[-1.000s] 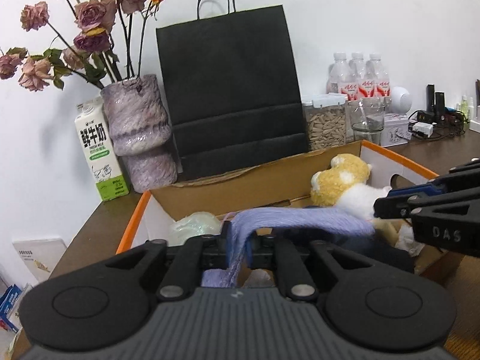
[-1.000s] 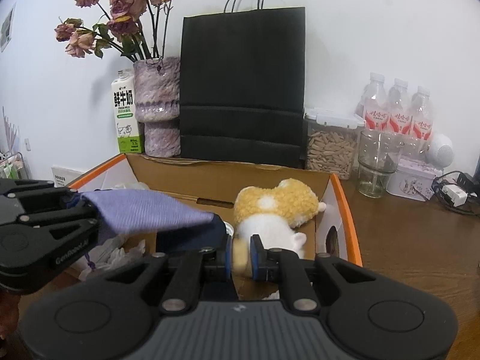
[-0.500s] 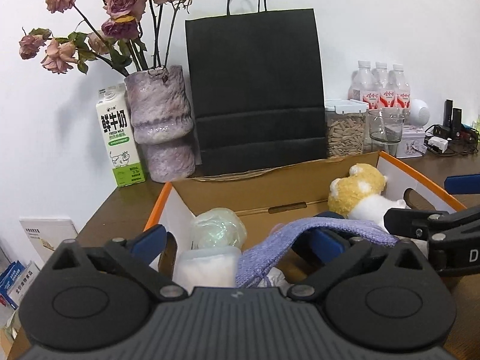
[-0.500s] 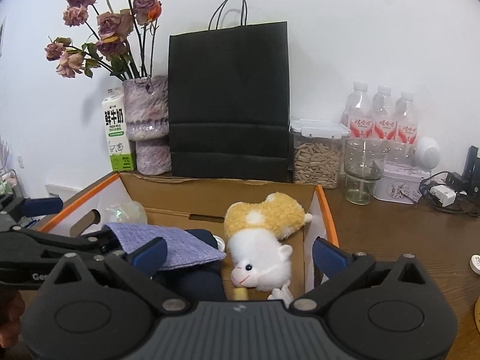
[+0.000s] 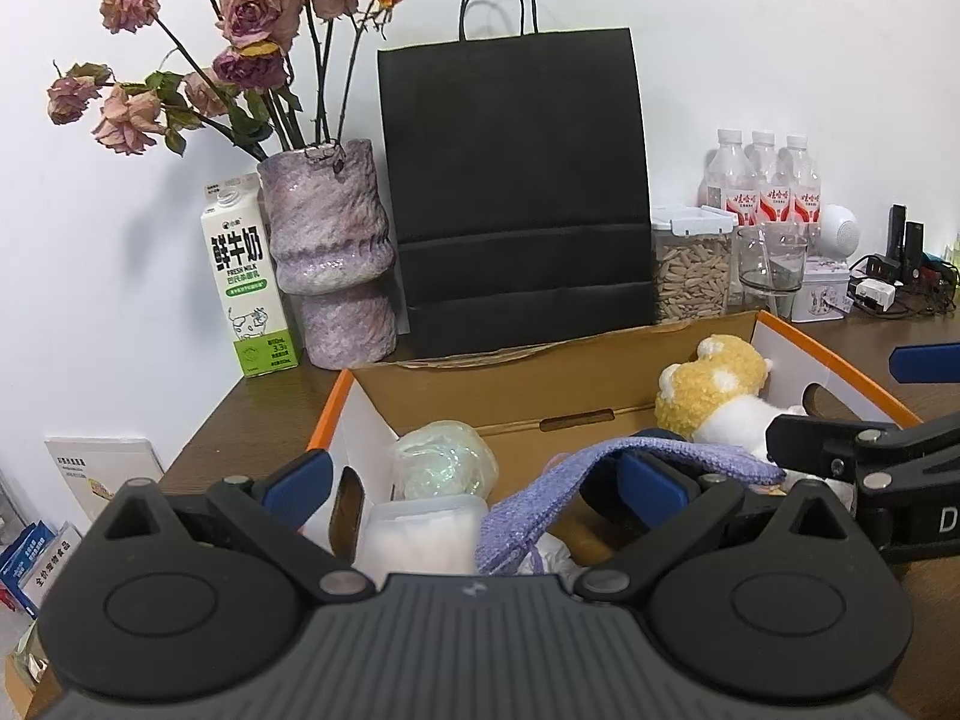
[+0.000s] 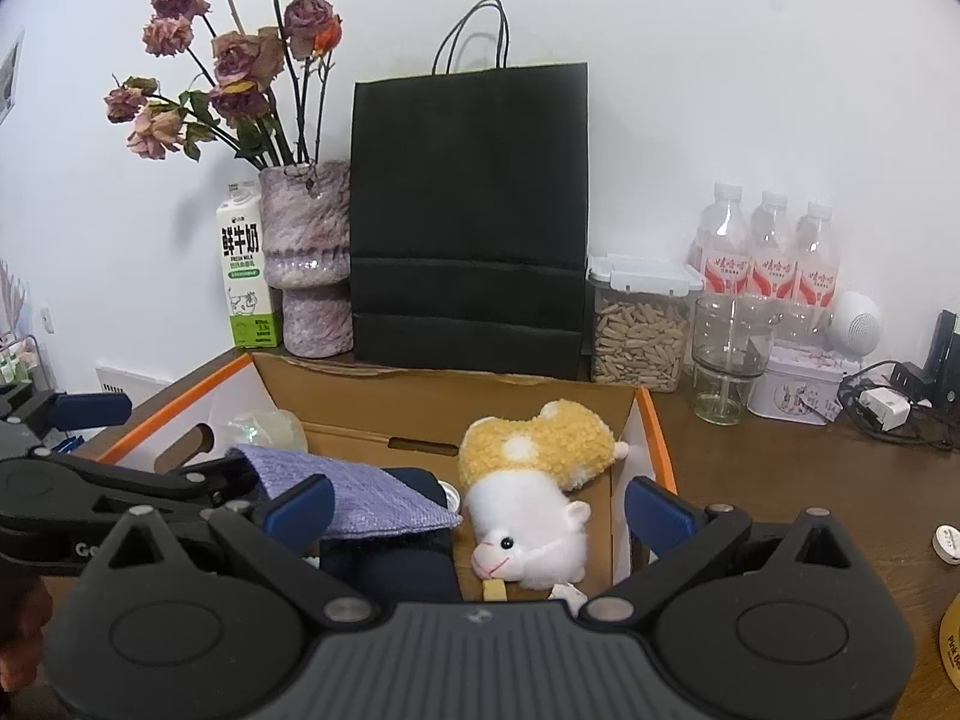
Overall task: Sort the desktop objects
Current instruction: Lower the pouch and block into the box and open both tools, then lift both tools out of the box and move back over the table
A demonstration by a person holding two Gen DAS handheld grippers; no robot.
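Note:
An open cardboard box (image 5: 480,384) (image 6: 444,414) with orange edges holds the sorted things. A yellow-and-white plush toy (image 6: 528,480) (image 5: 714,396) lies at its right end. A purple knitted cloth (image 5: 630,459) (image 6: 354,486) is draped over a dark blue item (image 6: 390,564) in the middle. My left gripper (image 5: 477,483) (image 6: 186,444) is open over the box's left half; the cloth hangs loose in front of its right finger. My right gripper (image 6: 480,510) (image 5: 870,402) is open just behind the plush toy and grips nothing.
Also in the box are an iridescent wrapped ball (image 5: 444,465) and a white lidded tub (image 5: 420,534). Behind it stand a black paper bag (image 6: 468,210), a vase of dried roses (image 6: 306,252), a milk carton (image 6: 246,270), a seed jar (image 6: 639,330), a glass (image 6: 729,354), water bottles and chargers.
Both grippers were shut one second ago, the left on the purple cloth and the right at the plush toy. Both have opened wide and drawn back a little; the cloth has settled into the box.

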